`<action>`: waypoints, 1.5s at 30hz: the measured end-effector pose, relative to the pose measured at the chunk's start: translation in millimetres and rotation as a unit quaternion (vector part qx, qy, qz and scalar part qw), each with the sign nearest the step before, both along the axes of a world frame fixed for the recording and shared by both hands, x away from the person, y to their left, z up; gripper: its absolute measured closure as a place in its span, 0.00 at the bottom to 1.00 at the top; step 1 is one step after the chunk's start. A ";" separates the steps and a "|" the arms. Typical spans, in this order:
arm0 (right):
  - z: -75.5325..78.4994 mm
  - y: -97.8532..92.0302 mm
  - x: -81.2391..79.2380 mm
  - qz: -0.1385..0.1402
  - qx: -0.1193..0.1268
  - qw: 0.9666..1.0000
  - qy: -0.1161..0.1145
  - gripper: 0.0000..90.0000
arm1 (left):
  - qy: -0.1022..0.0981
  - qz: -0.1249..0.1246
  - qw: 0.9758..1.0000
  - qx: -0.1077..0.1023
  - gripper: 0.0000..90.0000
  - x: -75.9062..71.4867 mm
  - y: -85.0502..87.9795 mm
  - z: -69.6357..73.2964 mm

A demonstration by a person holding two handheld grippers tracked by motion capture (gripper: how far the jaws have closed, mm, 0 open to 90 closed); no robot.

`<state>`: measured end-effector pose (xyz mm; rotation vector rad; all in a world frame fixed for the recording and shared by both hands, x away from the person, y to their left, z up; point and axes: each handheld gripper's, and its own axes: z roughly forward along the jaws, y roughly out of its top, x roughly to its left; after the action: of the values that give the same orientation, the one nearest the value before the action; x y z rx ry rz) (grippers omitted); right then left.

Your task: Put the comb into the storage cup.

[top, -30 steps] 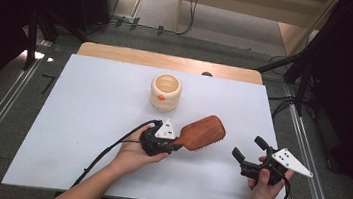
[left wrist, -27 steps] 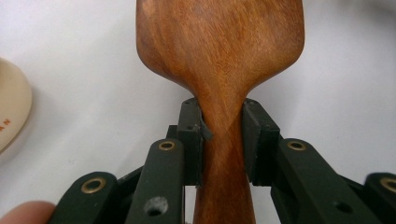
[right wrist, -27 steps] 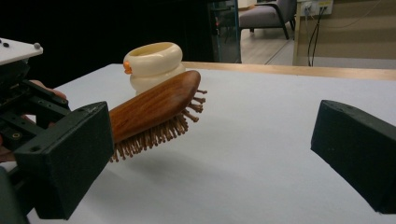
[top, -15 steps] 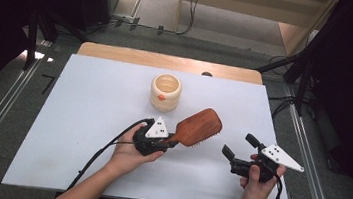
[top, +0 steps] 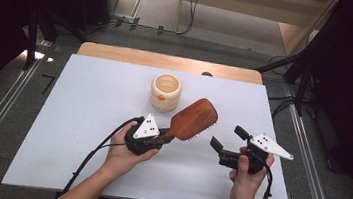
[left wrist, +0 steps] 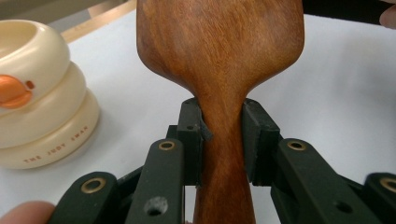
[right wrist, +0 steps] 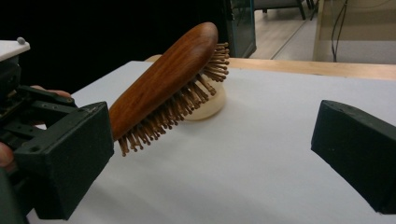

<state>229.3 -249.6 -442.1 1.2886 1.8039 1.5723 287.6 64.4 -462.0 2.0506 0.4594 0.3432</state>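
A wooden hairbrush (top: 192,120) is held by its narrow handle between the jaws of the left gripper (top: 162,137), whose pads are pressed against both sides of the neck, as is seen in the left gripper view. The brush head is raised off the white table (top: 89,99) and tilted, bristles down, its tip just beside a cream ring-shaped pot (top: 165,92) marked with an orange spot. The right gripper (top: 227,144) is held apart from the brush, to its right, its jaws spread wide with nothing between them.
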 end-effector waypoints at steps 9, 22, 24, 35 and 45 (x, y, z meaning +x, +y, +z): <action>15.4 26.0 12.6 0.013 0.020 1.000 0.002 0.00 | -0.016 0.018 0.999 -0.025 0.81 -3.5 7.3 5.7; 26.5 57.9 27.7 0.029 0.047 0.998 0.011 0.00 | -0.034 0.029 0.998 -0.050 0.81 -11.5 11.9 7.2; 27.0 61.1 30.4 0.029 0.055 0.998 0.018 0.00 | -0.036 0.028 0.998 -0.049 0.81 -13.1 11.6 7.5; 21.5 70.1 41.9 0.038 0.087 0.994 0.047 0.00 | -0.047 0.031 0.997 -0.056 0.81 -18.1 13.5 8.4; 21.5 78.6 47.0 0.030 0.097 0.993 0.062 0.13 | -0.060 0.027 0.996 -0.059 0.81 -21.9 10.7 8.5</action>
<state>276.3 -171.0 -420.6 1.4599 1.8149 1.7722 265.8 75.1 -453.5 1.8935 0.4512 0.4569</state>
